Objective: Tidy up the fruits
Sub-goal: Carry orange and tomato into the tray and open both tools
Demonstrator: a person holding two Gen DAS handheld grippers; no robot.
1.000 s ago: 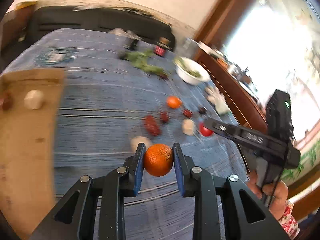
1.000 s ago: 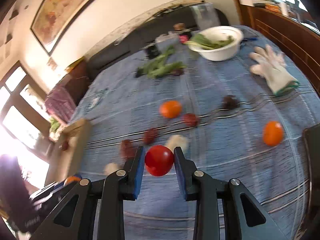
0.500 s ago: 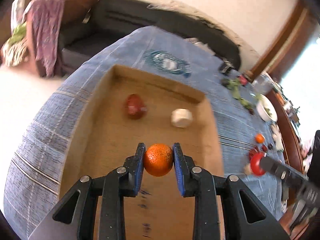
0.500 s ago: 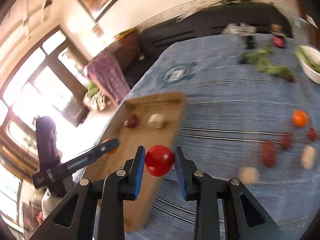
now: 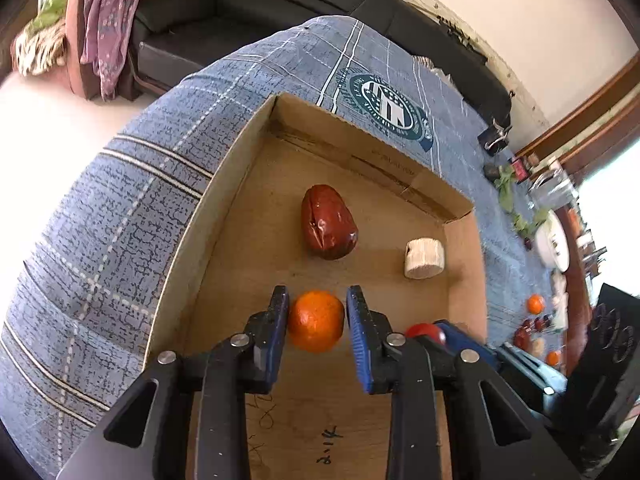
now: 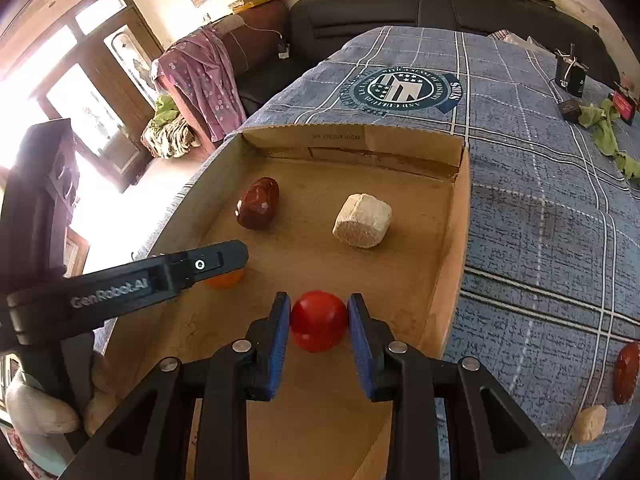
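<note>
My left gripper point(image 5: 317, 320) is shut on an orange point(image 5: 316, 321) and holds it low over the floor of the cardboard box point(image 5: 224, 184). My right gripper point(image 6: 319, 320) is shut on a red tomato point(image 6: 319, 320), also over the box point(image 6: 456, 240), just right of the left gripper. The tomato also shows in the left wrist view point(image 5: 426, 331). Inside the box lie a dark red date point(image 5: 328, 227) and a pale beige chunk point(image 5: 424, 259); both also show in the right wrist view, the date point(image 6: 258, 208) and the chunk point(image 6: 362, 220).
The box sits on a blue checked tablecloth point(image 6: 540, 208). More fruit lies on the cloth to the right: an orange point(image 5: 535, 304), a date point(image 6: 626, 372) and a pale chunk point(image 6: 588, 424). Green leaves point(image 6: 604, 132) and a white bowl point(image 5: 554, 240) lie farther off.
Both grippers swung left from the loose fruit to the box and came down into it, each still holding its fruit.
</note>
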